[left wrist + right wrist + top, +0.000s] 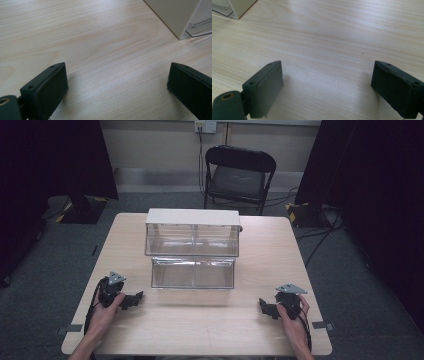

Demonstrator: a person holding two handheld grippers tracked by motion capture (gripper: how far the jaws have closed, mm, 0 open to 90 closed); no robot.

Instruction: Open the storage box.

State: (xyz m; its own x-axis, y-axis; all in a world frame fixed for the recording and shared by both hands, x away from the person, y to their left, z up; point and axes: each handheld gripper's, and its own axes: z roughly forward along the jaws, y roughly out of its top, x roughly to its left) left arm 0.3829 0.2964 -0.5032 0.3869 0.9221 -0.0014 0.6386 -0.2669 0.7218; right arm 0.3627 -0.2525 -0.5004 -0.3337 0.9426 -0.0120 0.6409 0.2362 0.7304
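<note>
A: Two grippers were in frame, both low on the table [200, 325]. Left gripper [136, 299] sat near the front left, held by the left hand [106, 312]; right gripper [264, 306] near the front right, held by the right hand [292, 320].

B: Jaw state?

A: Left gripper [117, 82] had its jaws spread wide, bare wood between them, nothing held. Right gripper [327, 85] was the same: wide apart, nothing held.

B: Main object?

A: Clear plastic organiser [193, 250], two stepped tiers with a white top, at the table's middle, well apart from both grippers. Long axis ran left to right across the table. Lower tier stepped out toward the person, so the front faced the near edge.

B: Seen from the gripper cameras?

A: Its white side wall [175, 17] showed top right in the left gripper view, and a corner [235, 7] top left in the right gripper view.

B: Pointing?

A: Each gripper aimed inward, toward the table's centre line.

B: Background?

A: Black folding chair [239, 177] behind the table, dark curtains [375, 180] on both sides.
</note>
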